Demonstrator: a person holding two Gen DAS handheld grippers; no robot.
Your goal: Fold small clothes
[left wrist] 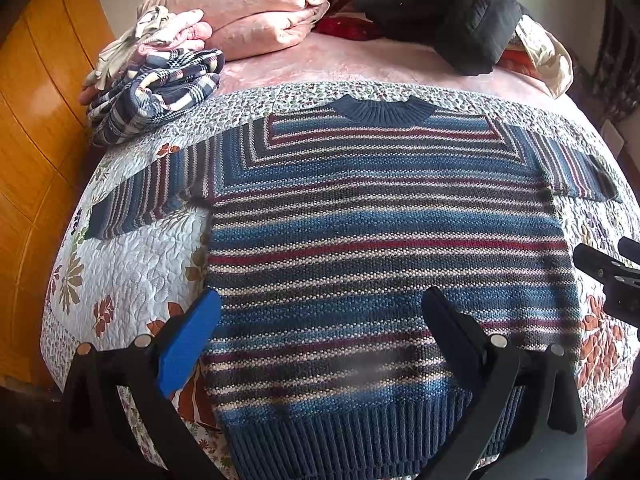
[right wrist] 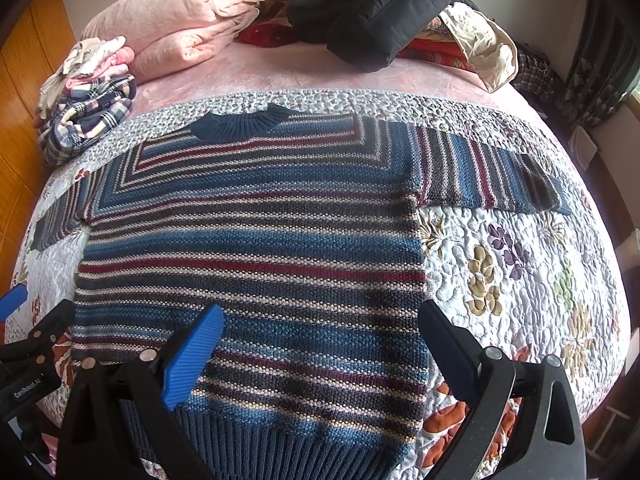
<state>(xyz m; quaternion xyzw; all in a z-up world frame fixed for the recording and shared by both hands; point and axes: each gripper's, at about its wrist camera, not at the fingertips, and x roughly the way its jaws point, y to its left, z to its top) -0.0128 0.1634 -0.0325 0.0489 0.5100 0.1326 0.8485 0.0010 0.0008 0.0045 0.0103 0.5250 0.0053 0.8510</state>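
Note:
A small striped knit sweater (left wrist: 380,232) (right wrist: 256,240) in blue, maroon and cream lies flat on the floral quilt, navy collar at the far side, ribbed hem nearest me, both sleeves spread outward. My left gripper (left wrist: 320,308) hovers open above the sweater's lower left part, one blue pad over the left edge. My right gripper (right wrist: 320,324) hovers open above the lower right part, its dark finger beside the right side seam. Neither holds any cloth. The right gripper's tip (left wrist: 608,272) shows at the left wrist view's right edge, and the left gripper (right wrist: 28,336) at the right wrist view's left edge.
The quilt (right wrist: 520,264) covers the near part of a bed with a pink sheet (left wrist: 360,64). A pile of folded clothes with a plaid piece (left wrist: 152,92) sits far left. Pink bedding (left wrist: 248,4) and a black jacket (right wrist: 372,4) lie at the back. A wooden wall (left wrist: 36,120) runs along the left.

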